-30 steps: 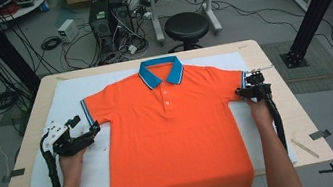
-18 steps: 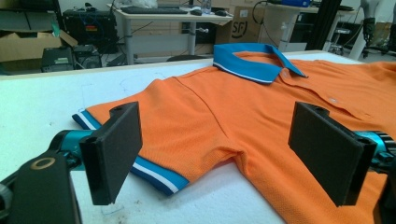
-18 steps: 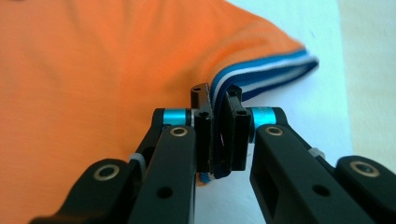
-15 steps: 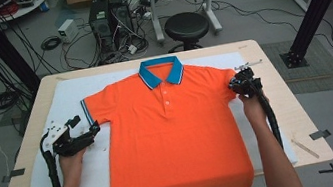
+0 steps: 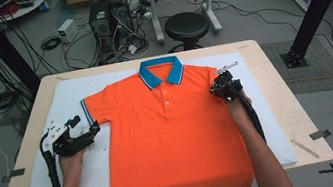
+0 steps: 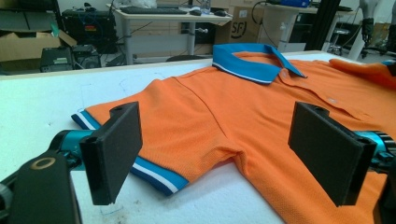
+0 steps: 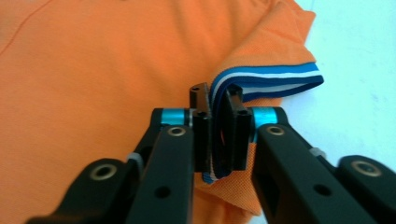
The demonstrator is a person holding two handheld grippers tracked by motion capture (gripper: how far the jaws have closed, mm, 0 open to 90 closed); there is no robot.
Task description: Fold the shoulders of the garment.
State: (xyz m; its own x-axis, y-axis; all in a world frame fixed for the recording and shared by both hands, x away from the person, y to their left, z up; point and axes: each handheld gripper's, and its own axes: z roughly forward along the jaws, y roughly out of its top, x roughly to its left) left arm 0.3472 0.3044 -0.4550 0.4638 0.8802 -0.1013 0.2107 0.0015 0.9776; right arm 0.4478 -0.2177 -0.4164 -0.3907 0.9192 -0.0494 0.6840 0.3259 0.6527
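Note:
An orange polo shirt (image 5: pixel 171 133) with a blue collar (image 5: pixel 161 71) lies flat, front up, on a white foam board (image 5: pixel 70 103). My right gripper (image 5: pixel 218 89) is over the shirt's right shoulder, shut on the striped blue cuff (image 7: pixel 271 79) of the right sleeve, which is lifted and folded inward. Its jaws have just been opening a little, and the cuff still sits pinched between the pads (image 7: pixel 236 126). My left gripper (image 5: pixel 84 126) rests open on the board beside the left sleeve (image 6: pixel 154 140), whose cuff lies between its wide pads (image 6: pixel 114 149) without touching them.
The board covers most of a wooden table (image 5: pixel 270 57). A black stool (image 5: pixel 187 27) stands beyond the far edge, with a computer case (image 5: pixel 109 16) and loose cables on the floor. Bare board lies left of the shirt and along its right side.
My right gripper has moved inward over the shirt and slightly up, carrying the right sleeve, which is now folded in. The left gripper has stayed put.

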